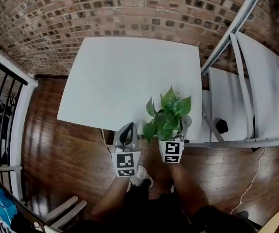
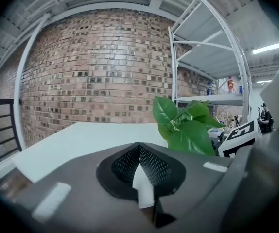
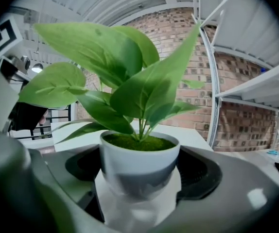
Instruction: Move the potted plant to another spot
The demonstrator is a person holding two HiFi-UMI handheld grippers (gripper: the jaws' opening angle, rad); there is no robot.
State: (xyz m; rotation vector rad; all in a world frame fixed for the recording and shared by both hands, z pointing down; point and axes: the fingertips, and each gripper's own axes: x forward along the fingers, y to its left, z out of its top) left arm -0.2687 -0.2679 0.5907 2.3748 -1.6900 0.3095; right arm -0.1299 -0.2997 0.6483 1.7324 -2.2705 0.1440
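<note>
Left claw [image 2: 140, 165] closest, pads clenched tip to tip, nothing gripped, at table's [image 1: 105, 81] near edge. Right claw [image 3: 142, 174] just beside it, clamped on white pot of potted plant [image 1: 169, 114], also at near edge, twd right corner; can't tell if pot base rests on table. Leaves hide right claw's tips in head view. Around: brick wall [image 1: 130, 13] behind far edge, white shelving [image 1: 246, 96] just beside right edge, black railing [image 1: 3, 96] off to left, wood floor [image 1: 66, 149] below w/ white cable [image 1: 251, 178] trailing. Small black item [image 1: 221, 125] on low shelf, unclear what. Black-white square codes on marker cubes [image 1: 125, 163]. Bottles [image 2: 229, 85] on upper shelf, labels too small to read. Forearms [image 1: 115, 198] cut off at head view's bottom.
</note>
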